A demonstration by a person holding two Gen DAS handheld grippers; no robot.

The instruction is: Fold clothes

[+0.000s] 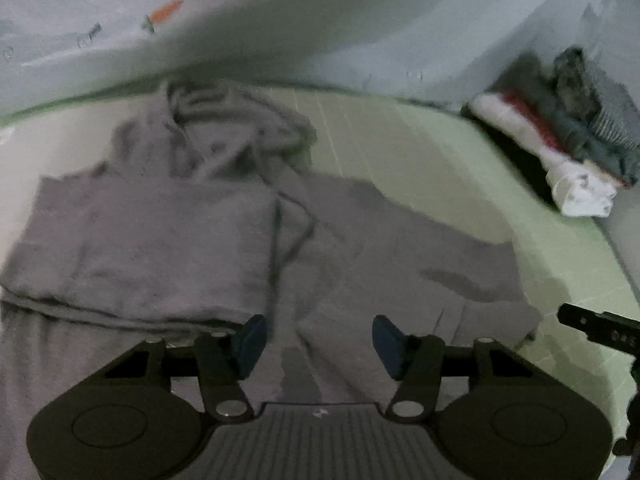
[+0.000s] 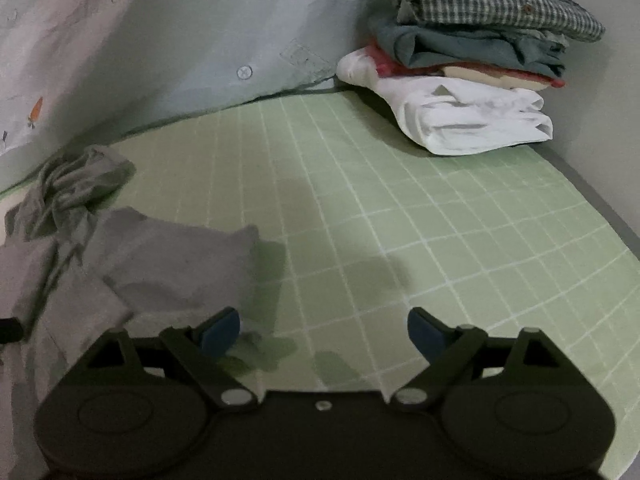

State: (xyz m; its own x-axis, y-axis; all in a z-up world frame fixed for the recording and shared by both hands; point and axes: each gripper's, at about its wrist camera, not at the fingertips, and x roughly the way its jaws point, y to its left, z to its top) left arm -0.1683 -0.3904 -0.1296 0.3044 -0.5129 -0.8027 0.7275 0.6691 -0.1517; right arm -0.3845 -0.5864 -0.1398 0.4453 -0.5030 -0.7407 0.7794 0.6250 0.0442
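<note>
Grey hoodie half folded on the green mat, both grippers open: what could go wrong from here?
1. The left gripper hangs over the grey hoodie near a layered fold edge; closing there might pinch only one layer.
2. The hood is still bunched, so a fold could trap a lump.
3. The right gripper is over bare green mat, beside the garment's edge, and may close on nothing.

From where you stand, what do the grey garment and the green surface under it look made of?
Grey garment: soft knit, probably cotton jersey or fleece; matte, limp, rumpled folds. Green surface: smooth mat with a printed white grid, likely vinyl or rubber, lying flat; I cannot be sure.
</note>
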